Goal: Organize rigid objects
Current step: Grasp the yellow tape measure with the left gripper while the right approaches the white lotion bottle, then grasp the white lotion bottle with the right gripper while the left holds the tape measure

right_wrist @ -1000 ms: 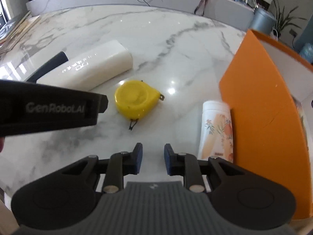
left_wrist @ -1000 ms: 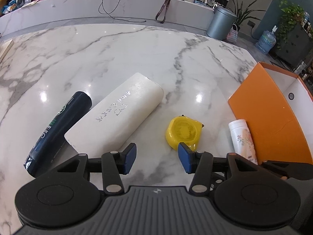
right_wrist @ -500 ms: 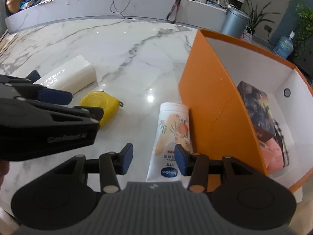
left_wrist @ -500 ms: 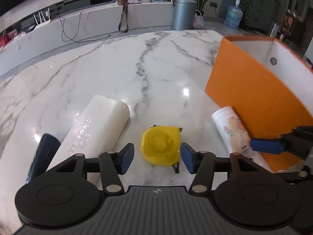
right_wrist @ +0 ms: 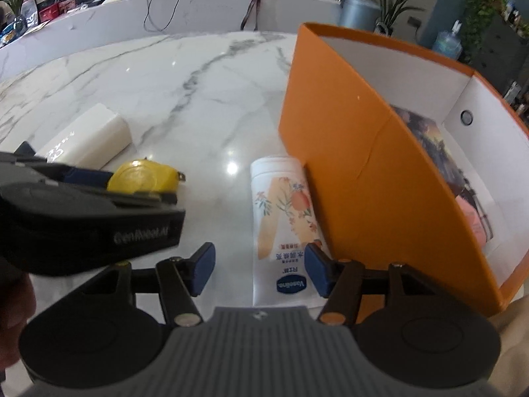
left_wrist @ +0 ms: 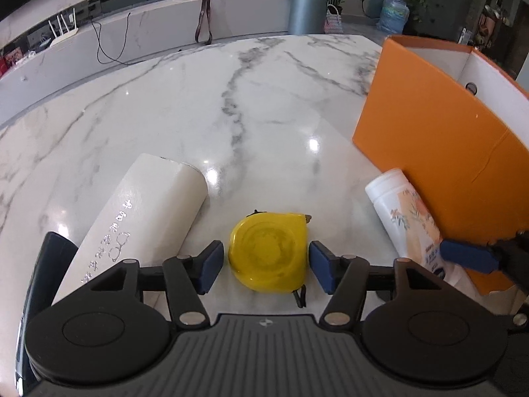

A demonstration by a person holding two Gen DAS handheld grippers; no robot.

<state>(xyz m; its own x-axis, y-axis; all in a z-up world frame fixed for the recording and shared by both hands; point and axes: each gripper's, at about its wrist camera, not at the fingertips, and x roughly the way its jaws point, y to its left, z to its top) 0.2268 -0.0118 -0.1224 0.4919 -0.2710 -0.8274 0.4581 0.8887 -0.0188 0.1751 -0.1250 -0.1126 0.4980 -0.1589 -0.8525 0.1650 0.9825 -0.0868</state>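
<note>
A yellow tape measure (left_wrist: 269, 255) lies on the marble table between the open fingers of my left gripper (left_wrist: 266, 269); the pads stand beside it, apart from it. It also shows in the right wrist view (right_wrist: 142, 178). A white floral lotion tube (right_wrist: 284, 228) lies against the orange box (right_wrist: 357, 172), its lower end between the open fingers of my right gripper (right_wrist: 259, 273). The tube also shows in the left wrist view (left_wrist: 410, 218), with a right gripper fingertip (left_wrist: 469, 259) over it.
A white cylinder-shaped case (left_wrist: 142, 225) and a dark tube (left_wrist: 49, 274) lie left of the tape measure. The orange box (left_wrist: 439, 139) stands at the right with flat items inside (right_wrist: 446, 165). My left gripper's body (right_wrist: 82, 218) crosses the right wrist view.
Both grippers moved forward and lower. The left one came around the tape measure and opened wider. The right one opened wider around the lotion tube's end.
</note>
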